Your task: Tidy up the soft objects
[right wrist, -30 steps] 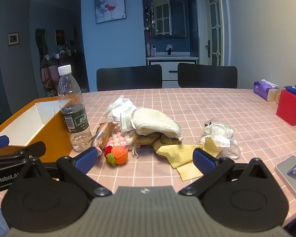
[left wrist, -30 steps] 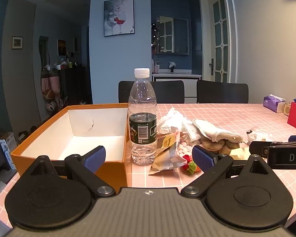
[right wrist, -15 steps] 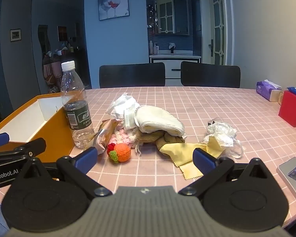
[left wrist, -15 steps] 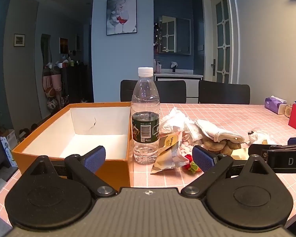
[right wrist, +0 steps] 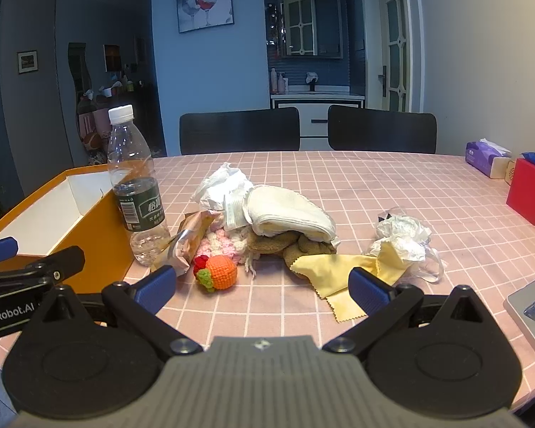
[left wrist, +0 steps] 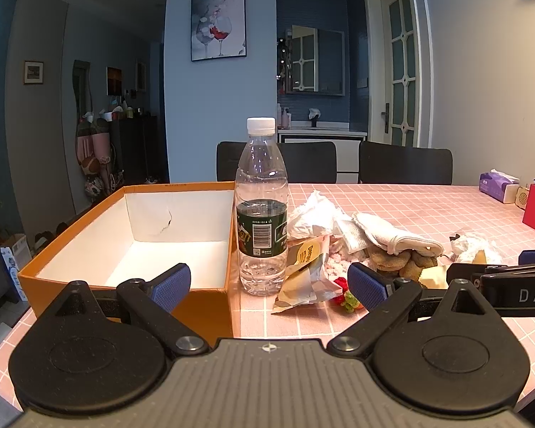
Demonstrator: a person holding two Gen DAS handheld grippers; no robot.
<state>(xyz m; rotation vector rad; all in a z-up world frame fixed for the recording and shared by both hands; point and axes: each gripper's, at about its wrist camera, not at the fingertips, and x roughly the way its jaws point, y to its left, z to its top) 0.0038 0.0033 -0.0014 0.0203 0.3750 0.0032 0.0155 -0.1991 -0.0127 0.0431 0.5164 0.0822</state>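
Note:
An open orange box (left wrist: pixel 125 235) with a white inside stands at the table's left; it also shows in the right wrist view (right wrist: pixel 96 221). A heap of soft things lies right of it: a white towel (right wrist: pixel 289 214), a brown cloth (right wrist: pixel 281 246), a pink knit piece (right wrist: pixel 224 244), an orange crochet fruit (right wrist: pixel 221 271), a yellow cloth (right wrist: pixel 342 274) and crumpled tissue (right wrist: pixel 221 185). My left gripper (left wrist: pixel 267 283) is open and empty, low before the box and bottle. My right gripper (right wrist: pixel 264 287) is open and empty, just short of the crochet fruit.
A clear water bottle (left wrist: pixel 261 207) stands against the box's right wall, with a snack wrapper (left wrist: pixel 305 274) beside it. A crumpled plastic bag (right wrist: pixel 406 239), a red box (right wrist: pixel 529 192), a tissue pack (right wrist: pixel 485 158) and a grey device (right wrist: pixel 533 306) lie to the right. Two black chairs stand behind the table.
Both grippers have drifted slightly; the views shifted a little, the right one nearing the heap. The jaws stay open. Nothing on the table has moved.

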